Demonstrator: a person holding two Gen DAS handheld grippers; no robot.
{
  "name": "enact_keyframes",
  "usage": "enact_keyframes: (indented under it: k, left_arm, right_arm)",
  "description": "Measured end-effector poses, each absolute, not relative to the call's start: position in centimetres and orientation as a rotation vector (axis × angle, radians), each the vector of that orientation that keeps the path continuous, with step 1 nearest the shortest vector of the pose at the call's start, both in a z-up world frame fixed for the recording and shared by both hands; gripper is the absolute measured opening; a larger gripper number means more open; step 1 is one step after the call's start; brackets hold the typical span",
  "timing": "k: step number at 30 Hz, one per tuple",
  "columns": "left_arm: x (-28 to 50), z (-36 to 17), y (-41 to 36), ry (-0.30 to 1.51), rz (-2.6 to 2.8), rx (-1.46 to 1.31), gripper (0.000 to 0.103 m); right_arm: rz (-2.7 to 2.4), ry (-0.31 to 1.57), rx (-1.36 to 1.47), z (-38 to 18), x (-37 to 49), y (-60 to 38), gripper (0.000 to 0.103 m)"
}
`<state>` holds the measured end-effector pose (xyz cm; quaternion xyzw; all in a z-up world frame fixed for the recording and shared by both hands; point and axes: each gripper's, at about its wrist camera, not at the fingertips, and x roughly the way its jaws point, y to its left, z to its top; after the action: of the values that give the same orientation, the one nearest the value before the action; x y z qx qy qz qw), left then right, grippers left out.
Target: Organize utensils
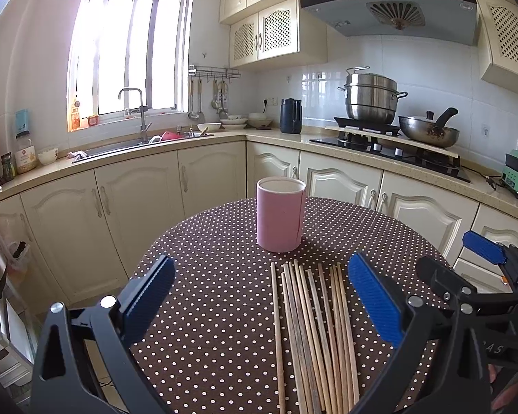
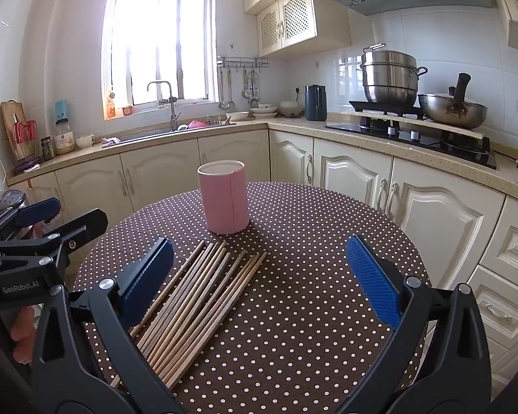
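Bright daylight, window (image 1: 131, 45) overexposed with pinkish flare, sharp centre, strong fisheye bending at edges

chopsticks (image 1: 310, 327): bare wood (matt) | pink holder (image 1: 280, 219): smooth | tablecloth (image 1: 207, 310): dotted cloth

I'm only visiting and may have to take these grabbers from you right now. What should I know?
Left gripper: open, empty, above the table.
Right gripper: open, empty.
Chopsticks: all lying loose in a bundle on the dotted tablecloth, near edge.
Pink holder: upright behind them; no chopsticks stick out of it.
Done: nothing visible.
Left: pick up the chopsticks and stand them in the holder.
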<state>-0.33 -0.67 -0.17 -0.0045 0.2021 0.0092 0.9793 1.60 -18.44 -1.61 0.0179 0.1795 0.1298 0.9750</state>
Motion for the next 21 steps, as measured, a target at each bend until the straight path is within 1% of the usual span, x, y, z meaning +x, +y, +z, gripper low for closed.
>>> enact_keyframes:
  k: [7,21]
  left_arm:
    - [0.8,-1.3,-0.1,0.456,0.008,-0.016,0.099]
    - [4.8,-5.3,1.2,0.637,0.042,-0.016,0.099]
  right_arm:
    - [0.228,0.423,0.043,-2.5,2.9,-18.1,0.098]
    - [0.160,0.667,0.067,-6.6,7.2,-17.1,0.098]
